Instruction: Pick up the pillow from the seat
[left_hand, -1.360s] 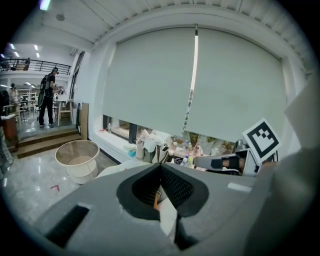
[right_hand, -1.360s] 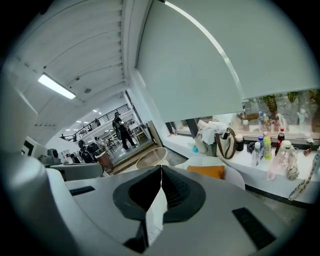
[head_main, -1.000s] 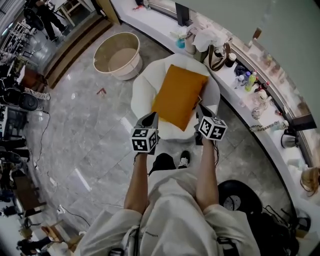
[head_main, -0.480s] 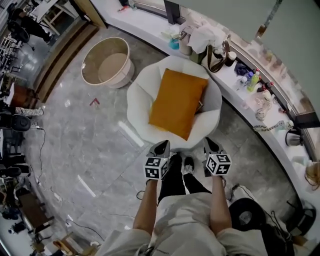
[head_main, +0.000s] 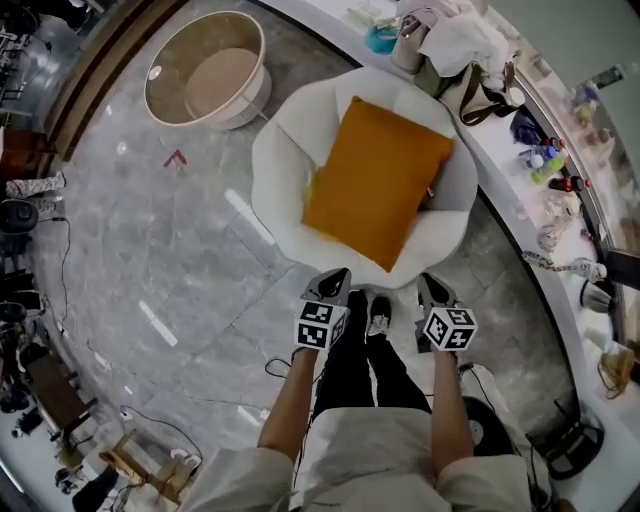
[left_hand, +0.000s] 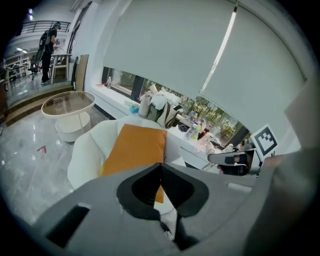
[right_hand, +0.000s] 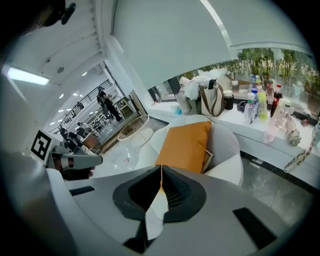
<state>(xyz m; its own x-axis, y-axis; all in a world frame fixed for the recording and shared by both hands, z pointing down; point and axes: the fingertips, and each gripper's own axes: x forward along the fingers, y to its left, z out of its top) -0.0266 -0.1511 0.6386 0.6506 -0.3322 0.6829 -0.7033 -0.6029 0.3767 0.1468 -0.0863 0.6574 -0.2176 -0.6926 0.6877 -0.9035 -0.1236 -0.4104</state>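
pillow on seat, beyond both | left hand-held gripper closed | right hand-held gripper closed

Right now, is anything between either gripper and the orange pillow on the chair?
Nothing visible. The orange pillow lies uncovered on the white armchair. The left gripper and right gripper, both shut, hover by the chair's front rim, and only that rim lies between them and the pillow.

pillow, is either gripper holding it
No, the pillow lies on the white chair, with the left gripper and right gripper both short of it.
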